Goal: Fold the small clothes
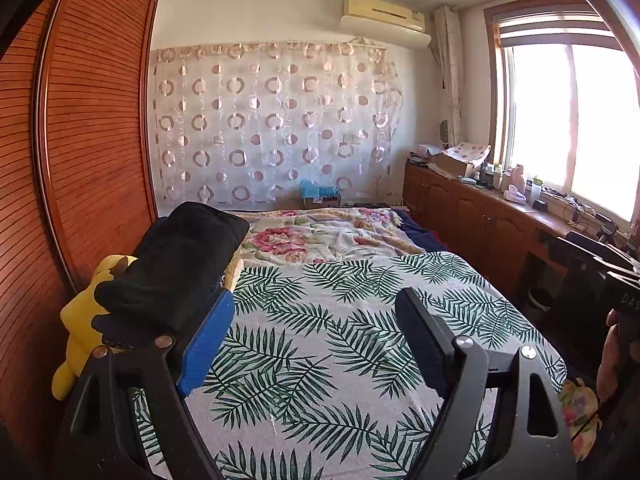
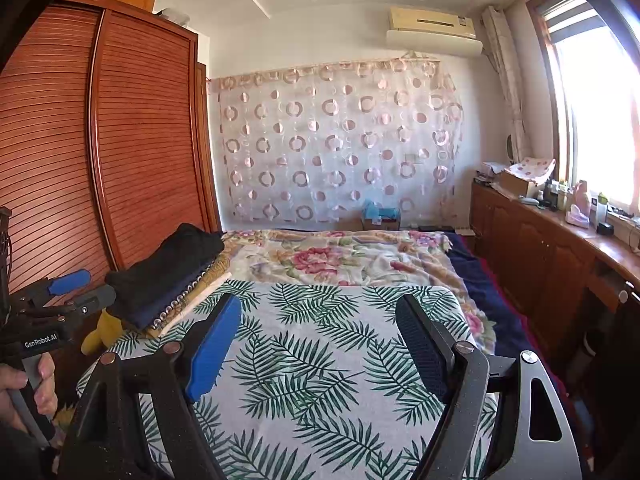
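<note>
Both grippers, left (image 1: 316, 344) and right (image 2: 318, 340), hover with jaws spread and holding nothing above the bare leaf-print sheet (image 2: 320, 360). The clothes sit as a stack (image 2: 168, 276) at the sheet's left edge, black piece on top, just beside the left gripper. Reaching in, a wide jaw may pinch several layers at once or nudge the pile off the bed toward the wardrobe (image 2: 120, 140).

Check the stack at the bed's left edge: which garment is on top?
The black garment is on top; the navy one and a patterned piece lie beneath it.
</note>
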{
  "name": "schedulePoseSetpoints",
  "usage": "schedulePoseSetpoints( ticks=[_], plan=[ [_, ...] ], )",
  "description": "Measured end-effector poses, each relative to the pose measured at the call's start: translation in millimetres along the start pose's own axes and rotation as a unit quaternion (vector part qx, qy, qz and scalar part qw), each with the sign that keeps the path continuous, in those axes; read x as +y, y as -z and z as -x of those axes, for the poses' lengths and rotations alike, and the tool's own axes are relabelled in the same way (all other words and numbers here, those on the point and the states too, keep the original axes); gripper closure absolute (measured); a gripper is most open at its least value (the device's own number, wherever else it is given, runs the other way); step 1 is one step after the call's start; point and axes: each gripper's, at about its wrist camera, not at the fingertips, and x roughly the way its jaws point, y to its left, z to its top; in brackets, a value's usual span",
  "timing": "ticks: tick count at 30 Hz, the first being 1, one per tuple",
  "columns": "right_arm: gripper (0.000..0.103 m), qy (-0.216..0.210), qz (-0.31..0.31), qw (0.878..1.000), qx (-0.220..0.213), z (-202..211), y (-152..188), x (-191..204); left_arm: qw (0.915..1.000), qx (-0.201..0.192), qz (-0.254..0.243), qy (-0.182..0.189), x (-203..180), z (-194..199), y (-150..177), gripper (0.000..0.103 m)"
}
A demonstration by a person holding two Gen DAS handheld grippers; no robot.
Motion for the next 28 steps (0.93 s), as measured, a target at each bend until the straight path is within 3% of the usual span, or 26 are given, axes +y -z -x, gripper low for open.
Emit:
schedulePoseSetpoints(
  ticks=[28],
  plan=[
    [0.022, -0.005, 0.003, 1.0, -0.001, 1.7, 4.1, -8.7, 1.0, -0.002, -0.001, 0.0, -0.3, 2.9, -1.7, 0.02]
  ],
)
